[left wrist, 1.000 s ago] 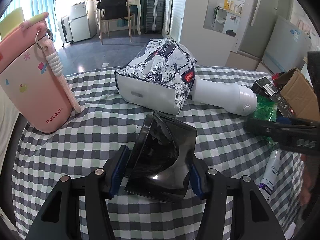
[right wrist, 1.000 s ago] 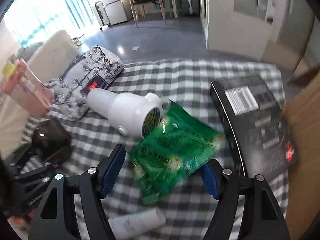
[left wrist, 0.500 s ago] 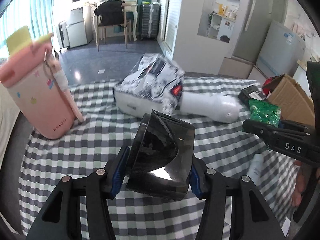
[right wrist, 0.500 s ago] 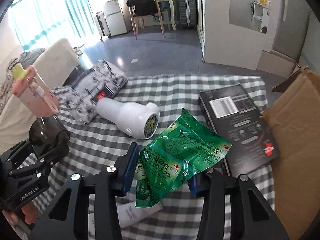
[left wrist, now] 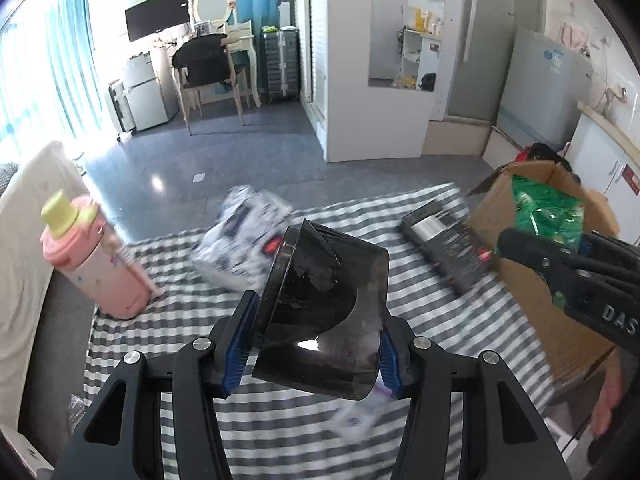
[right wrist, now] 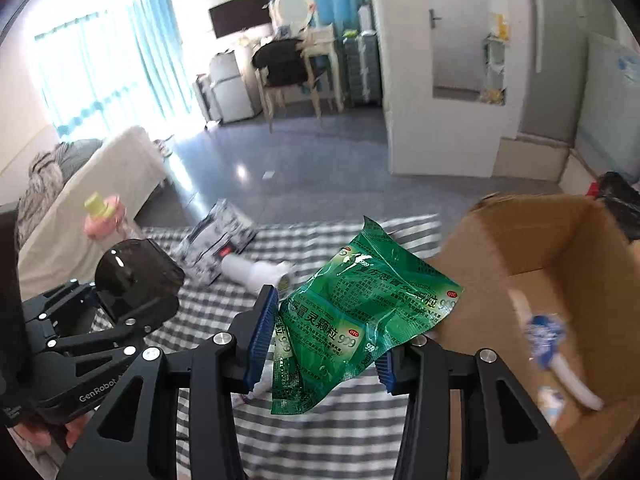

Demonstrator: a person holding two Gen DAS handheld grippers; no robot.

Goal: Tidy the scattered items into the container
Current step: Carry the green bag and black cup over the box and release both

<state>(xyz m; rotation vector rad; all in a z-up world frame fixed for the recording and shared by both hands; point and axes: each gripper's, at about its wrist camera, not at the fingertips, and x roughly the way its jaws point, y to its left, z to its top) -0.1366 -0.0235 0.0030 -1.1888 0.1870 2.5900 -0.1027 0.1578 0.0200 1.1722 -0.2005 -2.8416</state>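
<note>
My left gripper is shut on a glossy black curved plastic piece, held above the checked table; the right wrist view shows that piece at the left. My right gripper is shut on a crinkled green packet, both blue pads pressing its lower part. The packet hangs in the air beside the near left corner of the open cardboard box. In the left wrist view the green packet shows in front of the box. A white and blue item lies inside the box.
On the checked cloth stand a pink bottle with a yellow-green cap, a floral pouch, a flat black box and a small white tube. A white bottle lies next to the pouch. A hand shows at the right.
Both grippers rose off the table with their loads. The right gripper closed on the green packet, lifted it and carried it right, up to the cardboard box.
</note>
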